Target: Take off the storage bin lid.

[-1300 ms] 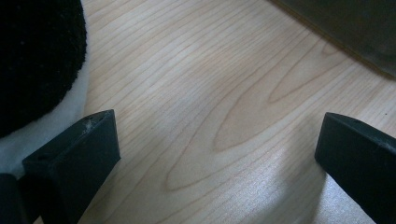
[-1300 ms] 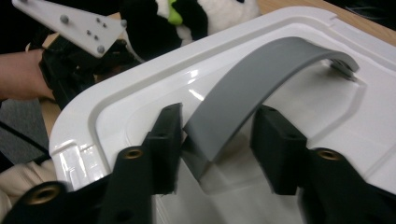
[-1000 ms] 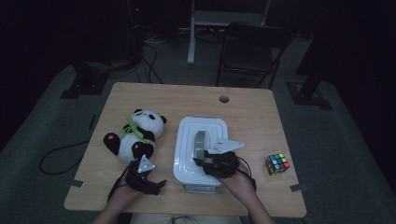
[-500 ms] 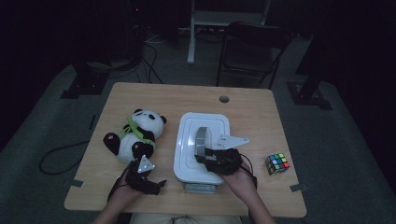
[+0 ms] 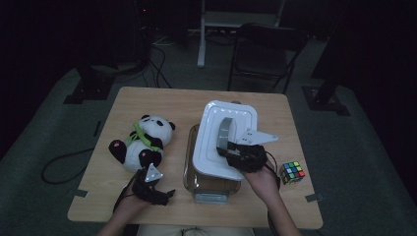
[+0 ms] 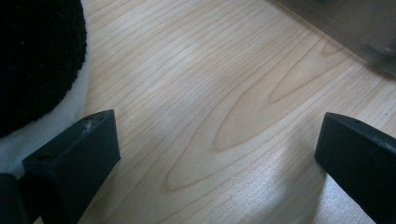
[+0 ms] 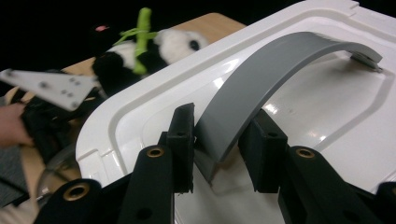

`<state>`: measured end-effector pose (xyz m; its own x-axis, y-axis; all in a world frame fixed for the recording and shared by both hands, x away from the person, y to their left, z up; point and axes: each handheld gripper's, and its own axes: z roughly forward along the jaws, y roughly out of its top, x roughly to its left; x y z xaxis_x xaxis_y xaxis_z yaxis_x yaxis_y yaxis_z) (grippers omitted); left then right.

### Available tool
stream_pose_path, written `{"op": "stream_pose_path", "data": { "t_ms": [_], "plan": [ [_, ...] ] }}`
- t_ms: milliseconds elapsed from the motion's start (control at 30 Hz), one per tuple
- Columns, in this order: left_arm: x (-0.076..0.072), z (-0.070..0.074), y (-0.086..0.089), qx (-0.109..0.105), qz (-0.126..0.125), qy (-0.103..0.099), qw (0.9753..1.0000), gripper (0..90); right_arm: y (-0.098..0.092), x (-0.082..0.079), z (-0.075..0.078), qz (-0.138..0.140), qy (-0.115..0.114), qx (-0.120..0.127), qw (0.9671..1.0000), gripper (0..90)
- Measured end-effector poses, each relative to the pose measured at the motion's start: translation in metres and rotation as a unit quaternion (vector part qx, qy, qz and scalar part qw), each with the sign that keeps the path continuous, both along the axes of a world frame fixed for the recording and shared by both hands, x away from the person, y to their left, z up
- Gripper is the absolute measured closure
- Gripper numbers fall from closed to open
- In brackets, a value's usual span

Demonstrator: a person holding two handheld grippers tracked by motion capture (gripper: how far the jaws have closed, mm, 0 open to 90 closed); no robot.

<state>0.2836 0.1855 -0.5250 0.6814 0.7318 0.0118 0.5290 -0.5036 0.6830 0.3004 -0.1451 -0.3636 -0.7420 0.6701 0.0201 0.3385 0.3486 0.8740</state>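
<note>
A: Entry. Table [image 5: 162, 103], high view. The white lid [image 5: 216, 147] is the biggest item in play; it sits shifted toward 1 o'clock over the clear container [image 5: 196, 179], tilted, so the container's near-left edge is uncovered. Plush panda [image 5: 140, 142] lies at 9 o'clock of the container, puzzle cube [image 5: 292, 172] at 3 o'clock.

B: Risk?

A: My judgement: the lid hangs from one end of its grey handle [image 7: 261, 88] only. That off-centre hold could let it swing or slip, and its low edge could catch the container rim and drag the container toward the table's near edge. Cause would be a fast lift or a loose pinch.

B: Gripper state?

A: Right gripper [image 7: 219, 149]: jaws drawn narrow, pressed on both faces of the handle's near end, as the right gripper view shows. Left gripper [image 6: 210, 154]: jaws spread wide, nothing between them but bare wood. It hangs just over the table with the panda's fur at its 9 o'clock and the container's corner at 1 o'clock. It steadies nothing, which adds to the risk.
</note>
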Motion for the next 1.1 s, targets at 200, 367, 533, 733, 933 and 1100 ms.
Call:
{"op": "stream_pose_path", "data": {
  "t_ms": [200, 367, 533, 733, 933, 1100],
  "plan": [
    [0.0, 0.0, 0.0, 0.001, -0.001, 0.0, 1.0, 0.5, -0.013, 0.011, 0.003, -0.029, -0.005, 0.001, 0.9996, 67.0],
    [0.0, 0.0, 0.0, 0.001, 0.0, 0.0, 1.0, 0.5, -0.029, 0.021, 0.004, -0.056, -0.007, 0.007, 0.9984, 67.4],
    [0.0, 0.0, 0.0, 0.001, 0.0, 0.0, 1.0, 0.5, -0.045, 0.034, 0.005, -0.085, -0.008, 0.009, 0.9963, 67.5],
    [0.0, 0.0, 0.0, 0.002, -0.001, 0.0, 1.0, 0.5, -0.06, 0.048, 0.005, -0.117, -0.01, 0.001, 0.9931, 67.6],
    [0.0, 0.0, 0.0, 0.002, -0.001, 0.0, 1.0, 0.5, -0.069, 0.061, 0.009, -0.141, -0.021, 0.002, 0.9898, 67.7],
    [0.0, 0.0, 0.0, 0.003, -0.002, 0.001, 1.0, 0.5, -0.079, 0.082, 0.003, -0.161, -0.013, 0.01, 0.9869, 67.8]
  ]
}}
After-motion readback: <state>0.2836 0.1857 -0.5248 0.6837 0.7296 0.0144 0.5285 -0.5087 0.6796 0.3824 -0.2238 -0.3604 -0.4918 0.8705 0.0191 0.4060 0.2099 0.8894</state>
